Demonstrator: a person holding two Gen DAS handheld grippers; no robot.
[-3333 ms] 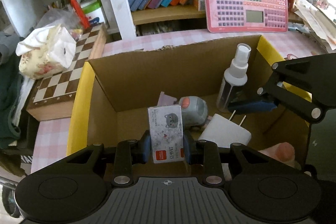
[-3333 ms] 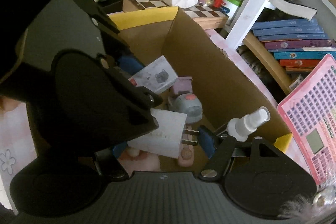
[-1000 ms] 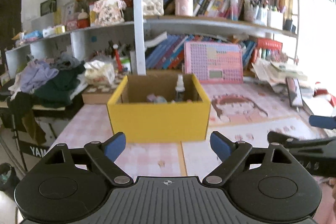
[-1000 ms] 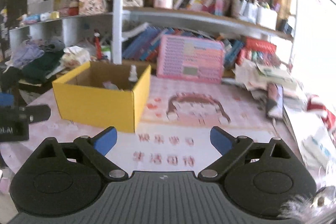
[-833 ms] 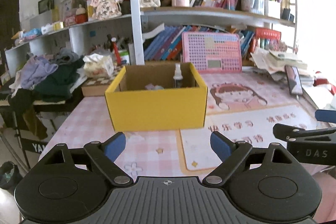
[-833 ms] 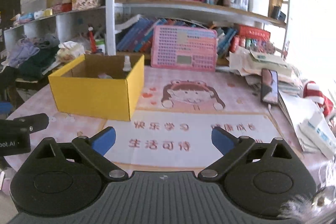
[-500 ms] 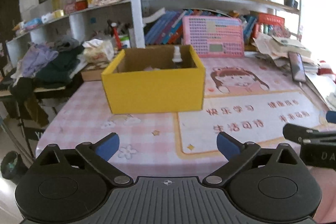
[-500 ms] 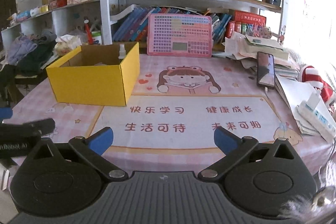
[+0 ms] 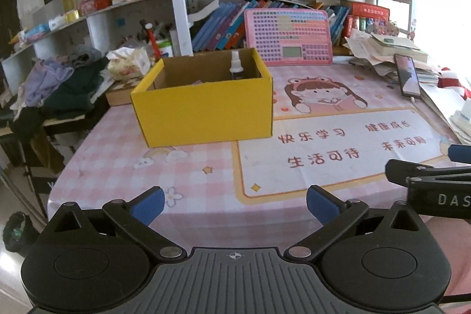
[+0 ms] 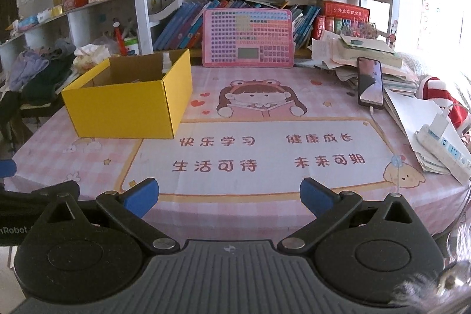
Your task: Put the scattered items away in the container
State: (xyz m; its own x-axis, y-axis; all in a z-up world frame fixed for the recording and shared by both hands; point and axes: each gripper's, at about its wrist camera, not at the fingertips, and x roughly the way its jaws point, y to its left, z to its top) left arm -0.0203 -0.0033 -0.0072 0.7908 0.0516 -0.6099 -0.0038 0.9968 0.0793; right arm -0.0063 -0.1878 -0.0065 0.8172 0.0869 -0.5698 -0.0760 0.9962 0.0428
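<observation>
A yellow cardboard box [image 9: 203,111] stands on the pink table, open at the top; it also shows in the right wrist view [image 10: 126,105]. A clear spray bottle [image 9: 235,66] stands upright inside it at the back right, also seen in the right wrist view [image 10: 166,61]. The other contents are mostly hidden by the box walls. My left gripper [image 9: 234,206] is open and empty, held back over the table's near edge. My right gripper [image 10: 228,197] is open and empty, also back at the near edge. The right gripper's fingers [image 9: 424,175] show at the right of the left wrist view.
A pink printed mat [image 10: 265,155] covers the table. A pink keyboard toy [image 10: 247,37] leans against the bookshelf behind. A phone [image 10: 369,81], paper stacks and a power strip [image 10: 441,143] lie at the right. Clothes [image 9: 59,84] and a tissue pack sit left.
Both grippers let go of their items inside the box, opened, and pulled back and away from it to the table's near edge. In the last second they drew back further.
</observation>
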